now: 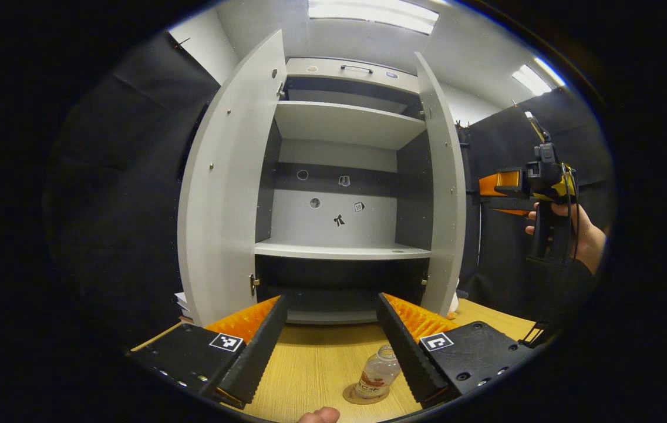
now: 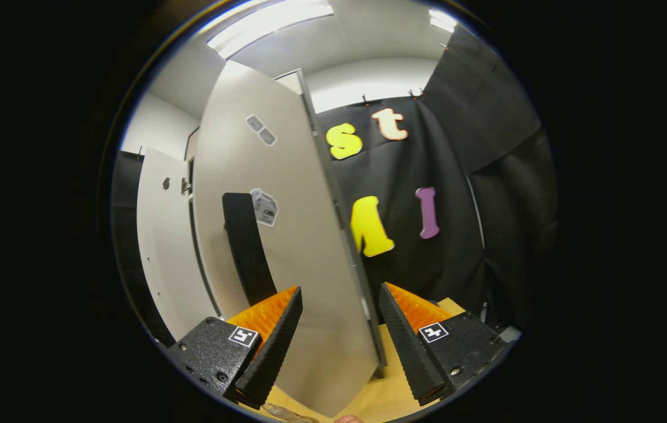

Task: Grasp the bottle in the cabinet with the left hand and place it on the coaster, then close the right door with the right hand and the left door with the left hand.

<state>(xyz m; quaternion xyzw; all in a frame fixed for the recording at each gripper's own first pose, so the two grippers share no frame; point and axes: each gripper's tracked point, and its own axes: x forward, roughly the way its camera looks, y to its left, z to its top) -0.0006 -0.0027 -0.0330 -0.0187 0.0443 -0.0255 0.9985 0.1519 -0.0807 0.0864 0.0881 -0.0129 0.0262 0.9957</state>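
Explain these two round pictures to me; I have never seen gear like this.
There is no robot here. A person holds a hand-held gripper in each hand, and a camera rides on each, looking out along its two fingers.

The left gripper view faces an open cabinet with bare shelves. That view's own left gripper is open and holds nothing. On the table below, a bottle stands on a round coaster. Off to the side, a hand holds the other gripper in the air.

The right gripper view looks along the outside of the right door, which stands open. The right gripper is open too, its fingers on either side of the door's edge, not pressing it.
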